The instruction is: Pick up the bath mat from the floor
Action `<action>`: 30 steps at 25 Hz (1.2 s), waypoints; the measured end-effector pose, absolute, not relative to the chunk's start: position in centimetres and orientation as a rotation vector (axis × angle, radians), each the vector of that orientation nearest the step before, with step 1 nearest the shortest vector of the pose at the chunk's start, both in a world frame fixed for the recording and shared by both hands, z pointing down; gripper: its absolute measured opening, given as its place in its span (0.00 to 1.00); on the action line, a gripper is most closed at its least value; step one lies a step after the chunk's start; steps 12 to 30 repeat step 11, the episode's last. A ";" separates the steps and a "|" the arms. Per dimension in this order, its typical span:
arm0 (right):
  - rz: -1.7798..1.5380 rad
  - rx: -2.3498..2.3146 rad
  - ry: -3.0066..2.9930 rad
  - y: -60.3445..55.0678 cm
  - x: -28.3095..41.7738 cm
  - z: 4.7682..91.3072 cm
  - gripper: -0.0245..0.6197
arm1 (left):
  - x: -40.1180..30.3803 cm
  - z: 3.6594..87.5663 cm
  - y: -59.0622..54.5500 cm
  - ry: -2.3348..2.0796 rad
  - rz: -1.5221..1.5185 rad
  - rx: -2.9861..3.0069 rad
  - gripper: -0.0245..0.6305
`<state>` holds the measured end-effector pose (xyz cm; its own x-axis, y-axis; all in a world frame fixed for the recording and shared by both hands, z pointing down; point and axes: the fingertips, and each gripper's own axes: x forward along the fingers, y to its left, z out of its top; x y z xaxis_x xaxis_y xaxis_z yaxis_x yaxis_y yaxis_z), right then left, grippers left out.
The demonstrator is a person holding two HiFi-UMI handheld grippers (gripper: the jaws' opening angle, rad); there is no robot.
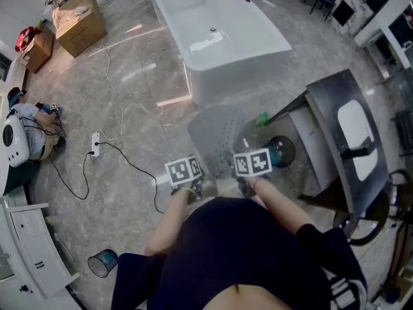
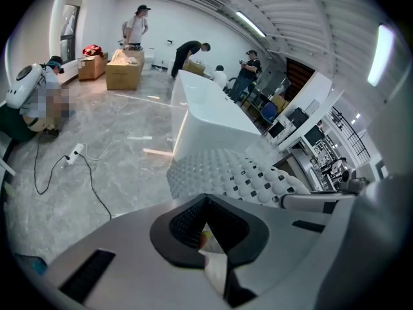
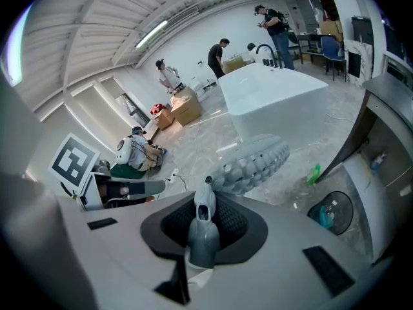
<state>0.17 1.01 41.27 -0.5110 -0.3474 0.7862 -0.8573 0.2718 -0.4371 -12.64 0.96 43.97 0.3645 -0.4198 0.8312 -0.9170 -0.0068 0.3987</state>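
The bath mat is grey rubber with rounded bumps and small holes. It hangs lifted off the marble floor in front of me, between the two grippers. My left gripper holds its near left edge; in the left gripper view a pale sliver of mat edge sits pinched in the jaws and the bumpy mat spreads ahead. My right gripper holds the near right edge; in the right gripper view a folded grey piece stands clamped in the jaws and the mat curls away beyond.
A white bathtub stands just beyond the mat. A dark vanity with a white basin is at right, with a round black bin and a green bottle beside it. A power strip with cables lies at left. Several people work in the background.
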 end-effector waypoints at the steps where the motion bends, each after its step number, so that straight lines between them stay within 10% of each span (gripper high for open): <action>1: 1.198 1.083 -1.993 1.0 0.1 41.2 0.12 | -12.6 44.0 1.0 -1.223 0.612 1.609 0.02; 30: 1.181 1.087 -2.004 1.9 0.0 41.2 0.12 | -12.6 43.8 1.7 -1.223 0.599 1.615 0.02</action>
